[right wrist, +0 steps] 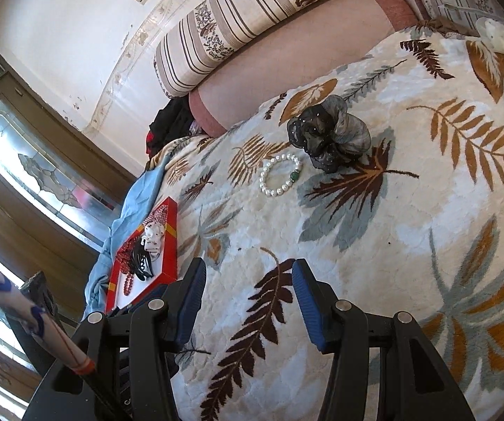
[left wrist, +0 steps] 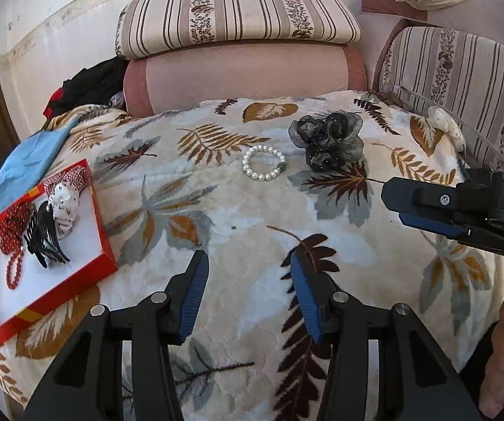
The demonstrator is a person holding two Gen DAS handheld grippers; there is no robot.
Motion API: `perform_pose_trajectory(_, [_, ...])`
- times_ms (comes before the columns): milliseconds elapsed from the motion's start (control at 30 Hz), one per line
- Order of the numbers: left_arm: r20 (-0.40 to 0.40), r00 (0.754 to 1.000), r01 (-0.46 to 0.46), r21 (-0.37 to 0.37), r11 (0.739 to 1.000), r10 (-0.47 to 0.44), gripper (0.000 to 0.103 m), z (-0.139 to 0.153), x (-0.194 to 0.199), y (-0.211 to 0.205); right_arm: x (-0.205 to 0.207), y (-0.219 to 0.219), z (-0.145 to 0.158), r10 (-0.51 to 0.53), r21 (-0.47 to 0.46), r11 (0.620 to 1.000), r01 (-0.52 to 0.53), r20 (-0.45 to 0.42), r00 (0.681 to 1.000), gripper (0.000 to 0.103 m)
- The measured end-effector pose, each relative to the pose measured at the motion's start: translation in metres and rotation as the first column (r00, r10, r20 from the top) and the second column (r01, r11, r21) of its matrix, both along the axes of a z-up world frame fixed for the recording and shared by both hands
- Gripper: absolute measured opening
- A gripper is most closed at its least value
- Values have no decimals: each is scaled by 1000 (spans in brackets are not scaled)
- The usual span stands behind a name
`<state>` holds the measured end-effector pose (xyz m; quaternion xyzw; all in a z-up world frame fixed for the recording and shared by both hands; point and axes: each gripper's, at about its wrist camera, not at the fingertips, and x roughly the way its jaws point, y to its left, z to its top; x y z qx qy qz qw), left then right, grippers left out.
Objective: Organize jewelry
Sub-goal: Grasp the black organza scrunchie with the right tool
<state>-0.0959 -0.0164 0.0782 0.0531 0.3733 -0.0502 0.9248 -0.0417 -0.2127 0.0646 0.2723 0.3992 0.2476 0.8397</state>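
Two things are not yet in my red box (left wrist: 106, 242): the pearl bracelet (left wrist: 263, 162) and the black flower clip (left wrist: 327, 140) just beside it on the leaf blanket (left wrist: 245, 231). The box, well off to the left, has some pieces in it. My left gripper (left wrist: 248, 294) and right gripper (right wrist: 248, 294) are both wide open and hold nothing. I think I am between pickups. Next I should reach for the bracelet and pinch its beads gently.

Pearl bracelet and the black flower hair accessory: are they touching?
Apart. In the left wrist view a strip of bare blanket separates the pearl bracelet from the black flower hair accessory; the right wrist view shows the same gap.
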Motion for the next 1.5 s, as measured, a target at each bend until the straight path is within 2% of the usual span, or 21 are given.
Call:
perform_pose_trajectory(567, [-33, 999, -22, -11, 1000, 21, 48, -24, 39, 15, 14, 2, -18, -26, -61, 998, 23, -51, 998, 56])
perform_pose_trajectory(733, [-68, 997, -22, -16, 1000, 21, 48, -39, 55, 17, 24, -1, -19, -54, -97, 994, 48, -53, 997, 56])
perform_pose_trajectory(867, [-139, 990, -27, -31, 999, 22, 48, -60, 70, 21, 39, -8, -17, -96, -128, 988, 88, -53, 994, 59])
perform_pose_trajectory(900, [-153, 988, -31, -47, 998, 23, 51, -65, 73, 22, 45, -10, -15, -111, -137, 985, 103, -48, 993, 60])
perform_pose_trajectory(1000, [-144, 989, -18, -49, 999, 11, 58, -65, 74, 20, 62, -17, -5, -150, -166, 975, 146, -17, 988, 66])
perform_pose_trajectory(1100, [-142, 990, -9, -41, 999, 3, 61, -67, 74, 18, 85, -23, 4, -181, -201, 963, 181, 19, 983, 70])
perform_pose_trajectory(1233, [-142, 990, -11, -48, 999, 4, 62, -67, 75, 19, 114, -25, 12, -196, -228, 953, 201, 43, 980, 70])
perform_pose_trajectory(1367, [-139, 990, -10, -35, 999, 5, 63, -67, 74, 19, 138, -16, 15, -179, -249, 949, 193, 78, 981, 73])
perform_pose_trajectory(1500, [-141, 990, -10, -40, 999, 4, 64, -68, 75, 18, 157, 1, 6, -136, -336, 928, 162, 99, 986, 75])
